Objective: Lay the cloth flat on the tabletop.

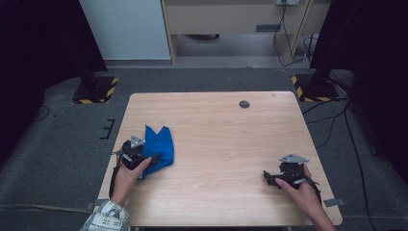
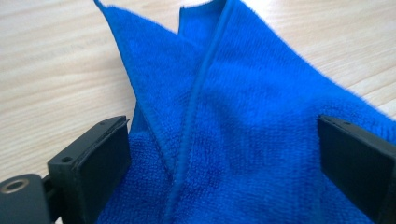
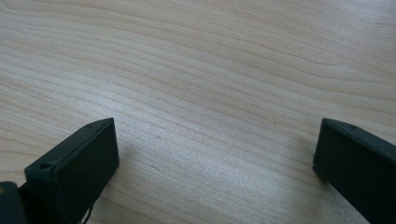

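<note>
A blue microfibre cloth (image 1: 159,145) lies folded and bunched on the left part of the wooden table (image 1: 221,139). My left gripper (image 1: 144,161) sits at the cloth's near edge, open, its jaws wide apart on either side of the blue cloth (image 2: 243,135), which spreads between them with a hemmed edge running up the middle. My right gripper (image 1: 270,178) rests low near the table's right front, open, with bare wood (image 3: 210,93) between its jaws.
A small dark round grommet (image 1: 244,104) is set in the table near the far edge. Black stands with yellow-black striped feet (image 1: 98,91) flank the table on the floor. Cables trail at the right.
</note>
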The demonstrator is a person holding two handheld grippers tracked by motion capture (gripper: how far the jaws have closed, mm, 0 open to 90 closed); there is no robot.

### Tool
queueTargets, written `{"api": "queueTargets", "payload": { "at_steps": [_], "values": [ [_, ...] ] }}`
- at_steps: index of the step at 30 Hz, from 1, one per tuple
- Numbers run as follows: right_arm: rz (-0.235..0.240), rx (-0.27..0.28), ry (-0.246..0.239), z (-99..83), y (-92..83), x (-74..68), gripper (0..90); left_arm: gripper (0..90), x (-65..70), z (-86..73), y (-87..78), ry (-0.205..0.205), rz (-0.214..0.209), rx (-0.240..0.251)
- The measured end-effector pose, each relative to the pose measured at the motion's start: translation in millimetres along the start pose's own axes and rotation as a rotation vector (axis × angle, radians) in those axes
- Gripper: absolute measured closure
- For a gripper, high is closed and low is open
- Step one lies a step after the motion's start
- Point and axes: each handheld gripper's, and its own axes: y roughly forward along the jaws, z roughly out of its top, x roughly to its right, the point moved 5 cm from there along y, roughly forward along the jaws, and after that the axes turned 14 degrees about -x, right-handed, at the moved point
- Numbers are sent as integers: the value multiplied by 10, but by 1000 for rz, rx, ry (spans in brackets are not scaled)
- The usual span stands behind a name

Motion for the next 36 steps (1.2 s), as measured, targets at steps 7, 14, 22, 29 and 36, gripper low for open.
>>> {"api": "queueTargets", "payload": {
  "at_steps": [7,14,22,29,36],
  "values": [
    [0,0,1,0,0,-1,5,43,-16,-27,62,-11,-15,-26],
    [0,0,0,0,0,0,5,58,-25,-49,100,-37,-32,-40],
    [2,-1,2,0,-1,-2,5,168,-16,-52,77,-18,-38,-44],
    [0,0,0,0,0,0,5,447,24,-36,39,0,-77,-33],
    [2,0,1,0,-1,-1,5,706,73,-28,30,17,-120,-24]
  ]
}}
